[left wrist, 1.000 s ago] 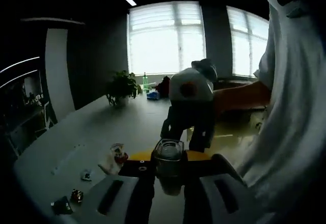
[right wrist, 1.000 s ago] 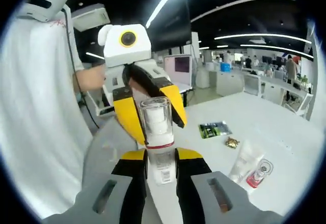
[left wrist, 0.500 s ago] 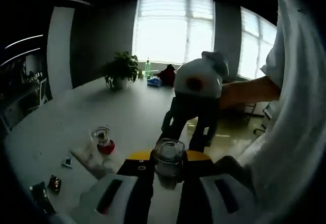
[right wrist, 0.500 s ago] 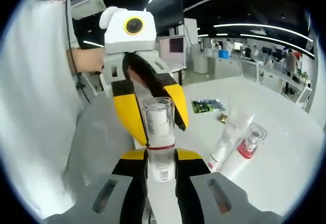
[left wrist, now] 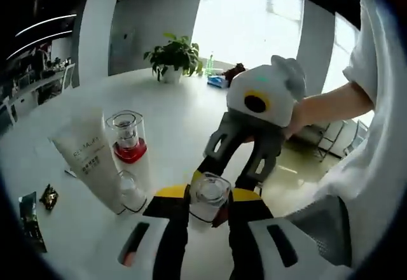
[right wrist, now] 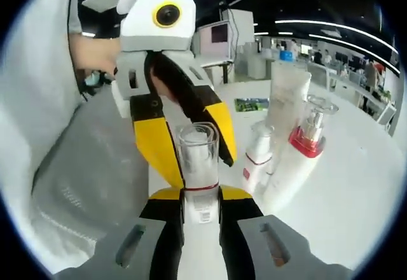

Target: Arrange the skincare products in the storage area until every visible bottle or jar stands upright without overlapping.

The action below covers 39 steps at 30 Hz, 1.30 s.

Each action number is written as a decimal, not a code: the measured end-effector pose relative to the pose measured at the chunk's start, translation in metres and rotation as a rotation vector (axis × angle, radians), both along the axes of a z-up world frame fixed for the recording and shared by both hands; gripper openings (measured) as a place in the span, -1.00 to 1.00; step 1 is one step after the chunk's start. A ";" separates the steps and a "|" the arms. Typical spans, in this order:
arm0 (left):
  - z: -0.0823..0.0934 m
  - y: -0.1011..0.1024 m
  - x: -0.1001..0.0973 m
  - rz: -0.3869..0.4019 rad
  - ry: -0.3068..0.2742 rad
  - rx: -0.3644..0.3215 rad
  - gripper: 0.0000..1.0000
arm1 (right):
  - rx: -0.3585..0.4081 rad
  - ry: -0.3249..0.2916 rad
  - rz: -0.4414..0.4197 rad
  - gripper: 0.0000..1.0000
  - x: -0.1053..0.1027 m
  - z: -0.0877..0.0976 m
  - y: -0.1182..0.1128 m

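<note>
Fingers (right wrist: 166, 226) seemingly clamping clear-capped bottle (right wrist: 198, 165).

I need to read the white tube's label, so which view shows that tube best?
The left gripper view: the tube stands side-on beside the red-collared bottle, its printed face visible. In the right gripper view the tube stands partly behind bottles, print unreadable.

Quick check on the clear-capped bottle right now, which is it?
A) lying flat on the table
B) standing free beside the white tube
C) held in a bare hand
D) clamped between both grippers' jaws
D: the clear-capped bottle sits between the right gripper jaws in the right gripper view, with the left gripper jaws closed around its cap from the far side.
</note>
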<state>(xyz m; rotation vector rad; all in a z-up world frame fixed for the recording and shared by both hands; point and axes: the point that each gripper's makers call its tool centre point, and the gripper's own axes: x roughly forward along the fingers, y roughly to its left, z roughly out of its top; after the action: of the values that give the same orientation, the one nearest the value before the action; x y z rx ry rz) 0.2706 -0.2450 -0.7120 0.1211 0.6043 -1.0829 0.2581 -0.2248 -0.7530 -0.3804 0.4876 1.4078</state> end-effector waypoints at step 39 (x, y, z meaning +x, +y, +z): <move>-0.034 0.025 -0.014 0.152 0.143 0.016 -0.41 | 0.012 -0.049 0.016 -0.60 0.058 -0.020 0.002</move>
<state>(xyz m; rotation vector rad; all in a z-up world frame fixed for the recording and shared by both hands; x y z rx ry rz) 0.2567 -0.2204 -0.7461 0.0112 0.7395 -0.9441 0.3164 -0.2232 -0.7733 -0.4087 0.4365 1.4128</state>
